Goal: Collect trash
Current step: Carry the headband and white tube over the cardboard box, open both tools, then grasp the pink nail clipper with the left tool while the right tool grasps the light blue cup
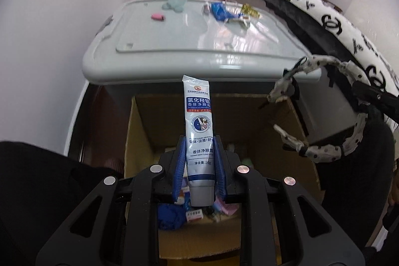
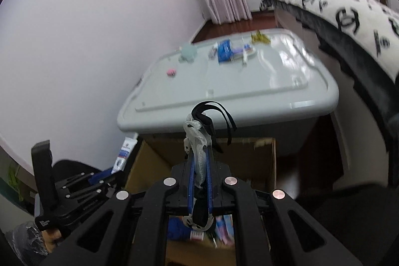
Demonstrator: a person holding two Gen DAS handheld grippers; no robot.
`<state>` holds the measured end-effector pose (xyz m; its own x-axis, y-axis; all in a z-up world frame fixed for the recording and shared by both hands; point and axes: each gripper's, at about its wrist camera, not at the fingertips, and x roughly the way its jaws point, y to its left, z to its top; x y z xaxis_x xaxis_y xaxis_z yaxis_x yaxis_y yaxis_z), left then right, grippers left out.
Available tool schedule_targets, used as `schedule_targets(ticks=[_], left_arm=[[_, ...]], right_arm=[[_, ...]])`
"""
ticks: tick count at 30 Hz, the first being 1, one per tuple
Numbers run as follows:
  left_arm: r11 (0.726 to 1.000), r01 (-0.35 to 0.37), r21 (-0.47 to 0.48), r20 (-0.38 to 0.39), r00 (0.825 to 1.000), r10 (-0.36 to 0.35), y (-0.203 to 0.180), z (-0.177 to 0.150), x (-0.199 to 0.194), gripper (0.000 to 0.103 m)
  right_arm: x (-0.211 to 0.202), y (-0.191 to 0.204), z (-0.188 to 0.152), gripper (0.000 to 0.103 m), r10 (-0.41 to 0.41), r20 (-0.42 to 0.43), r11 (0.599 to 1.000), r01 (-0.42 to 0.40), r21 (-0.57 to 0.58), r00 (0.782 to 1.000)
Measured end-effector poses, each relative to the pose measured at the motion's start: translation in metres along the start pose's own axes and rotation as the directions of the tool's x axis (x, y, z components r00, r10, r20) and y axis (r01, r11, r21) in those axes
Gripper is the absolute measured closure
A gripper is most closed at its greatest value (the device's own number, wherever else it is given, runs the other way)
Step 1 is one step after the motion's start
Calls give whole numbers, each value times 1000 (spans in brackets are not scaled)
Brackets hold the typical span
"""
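Left wrist: tube (image 1: pixel 198 131) above open box (image 1: pixel 139 131).

The right gripper (image 2: pixel 199 166) is clamped on a polka-dot headband (image 2: pixel 197 141) above an open cardboard box (image 2: pixel 264 166) holding litter. At left, the left gripper (image 2: pixel 104 176) holds a white tube (image 2: pixel 123 157). Behind stands a grey storage bin (image 2: pixel 249 96), wrappers scattered on its lid.
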<state>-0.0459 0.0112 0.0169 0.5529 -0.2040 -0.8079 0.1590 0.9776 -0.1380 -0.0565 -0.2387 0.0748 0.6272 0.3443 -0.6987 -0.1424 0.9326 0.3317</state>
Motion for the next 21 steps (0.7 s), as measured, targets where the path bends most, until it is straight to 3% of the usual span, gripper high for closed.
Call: schedule_targets(ticks=[4,5,6,7,11,15,19,21], left_arm=[[1000,-17,11,-71,997,18,2,-8,16,76],[1000,-30,10,-101,994,30,3,-9,22,55],[998,-56,5,-136,989,57,5,-13,30,25],[998,-64,1,-153,986,64,8,-15,34,19],[997,-61,-36,-189,981,53,20,-19,44,19],[997,-31,-70,-182,983,17,24,-1,45,19],[992,-32,-122,-147,989,14,30,58,60,19],[989,-51,-142,-108,994,36,33,95,70,18]], right_arm=[[26,-5,-20,89,-16,-93,1000,16,2,996],[34,-7,-24,76,-26,-118,1000,27,7,993],[42,-9,-27,57,-34,-140,999,36,11,990],[50,-11,-32,53,-48,-165,999,51,11,985],[65,-18,-41,53,-39,-212,998,48,41,977],[70,-23,-22,53,-33,-202,998,42,41,979],[87,-28,27,51,-31,-181,999,35,20,983],[95,-28,54,43,-34,-146,999,35,3,989]])
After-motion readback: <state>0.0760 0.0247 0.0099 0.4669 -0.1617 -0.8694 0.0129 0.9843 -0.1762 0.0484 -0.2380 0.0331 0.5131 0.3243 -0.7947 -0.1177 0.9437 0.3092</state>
